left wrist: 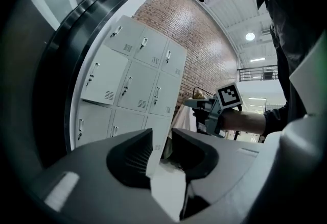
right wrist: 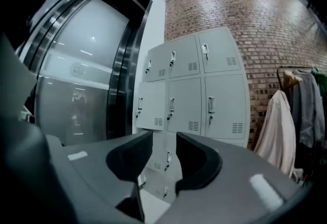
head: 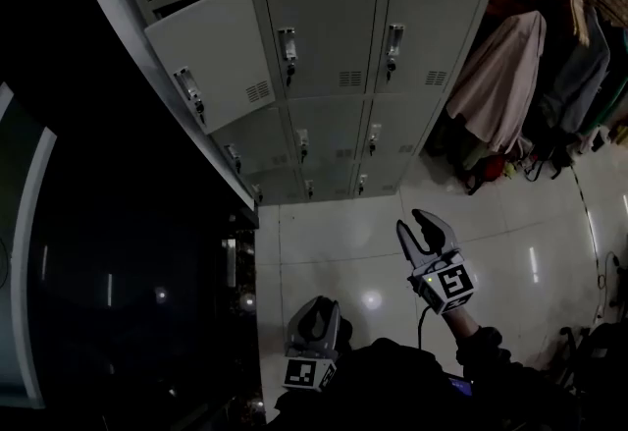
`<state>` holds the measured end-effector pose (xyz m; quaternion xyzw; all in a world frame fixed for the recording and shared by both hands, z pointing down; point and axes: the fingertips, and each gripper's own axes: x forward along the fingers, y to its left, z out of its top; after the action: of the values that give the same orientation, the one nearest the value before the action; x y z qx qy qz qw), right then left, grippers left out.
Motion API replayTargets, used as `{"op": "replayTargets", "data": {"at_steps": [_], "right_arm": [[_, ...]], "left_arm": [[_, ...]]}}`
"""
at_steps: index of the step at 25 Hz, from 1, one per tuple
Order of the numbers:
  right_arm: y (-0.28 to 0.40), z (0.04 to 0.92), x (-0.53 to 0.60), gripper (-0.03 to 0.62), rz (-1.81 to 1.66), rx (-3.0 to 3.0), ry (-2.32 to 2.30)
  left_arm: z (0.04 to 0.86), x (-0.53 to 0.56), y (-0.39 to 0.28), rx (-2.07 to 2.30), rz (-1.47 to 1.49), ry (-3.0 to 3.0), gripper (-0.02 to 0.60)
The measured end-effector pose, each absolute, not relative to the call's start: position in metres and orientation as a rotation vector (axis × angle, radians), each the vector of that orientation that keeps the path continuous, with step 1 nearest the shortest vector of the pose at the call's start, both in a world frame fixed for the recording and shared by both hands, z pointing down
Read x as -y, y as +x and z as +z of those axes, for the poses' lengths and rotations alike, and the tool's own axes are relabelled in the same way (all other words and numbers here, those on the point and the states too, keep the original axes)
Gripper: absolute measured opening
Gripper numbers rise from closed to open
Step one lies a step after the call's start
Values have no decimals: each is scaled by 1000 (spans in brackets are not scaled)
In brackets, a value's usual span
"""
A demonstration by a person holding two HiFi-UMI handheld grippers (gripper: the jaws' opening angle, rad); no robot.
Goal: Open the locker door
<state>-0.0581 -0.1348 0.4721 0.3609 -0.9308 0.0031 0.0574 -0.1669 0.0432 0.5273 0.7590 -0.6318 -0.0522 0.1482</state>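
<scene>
1. Shows the locker door (head: 211, 56) swung ajar in the leftmost column of the locker bank (head: 334, 46), with the neighbouring doors shut.
2. Holds the left gripper (head: 316, 313) low over the floor, well apart from the locker bank, jaws spread wide with nothing between them.
3. Points the right gripper (head: 420, 226) toward the locker bank, well apart from it, jaws likewise wide and empty.
4. Finds coats (head: 502, 76) hanging just right of the locker bank.
</scene>
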Motion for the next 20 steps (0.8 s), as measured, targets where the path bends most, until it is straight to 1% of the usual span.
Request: {"op": "replayTargets", "data": {"at_steps": [3,6,12,17,20], "right_arm": [[-98,468,168,130,49,2842,1072],[-116,465,196,130,-5,2834,1058],[-122,445,302,130,-112,2785,1147],[-119,430,423,129,-186,2738,1272],[-123,420,497,127,-228,2712,1321]], "left_arm": [[534,-5,-197,1791,-140,2184,121],[538,25,-211,1745,-135,2207,120],[551,85,-225,1676,-123,2205,120],[556,151,-238,1694,-91,2224,120],[541,201,-252,1741,-76,2213,120]]}}
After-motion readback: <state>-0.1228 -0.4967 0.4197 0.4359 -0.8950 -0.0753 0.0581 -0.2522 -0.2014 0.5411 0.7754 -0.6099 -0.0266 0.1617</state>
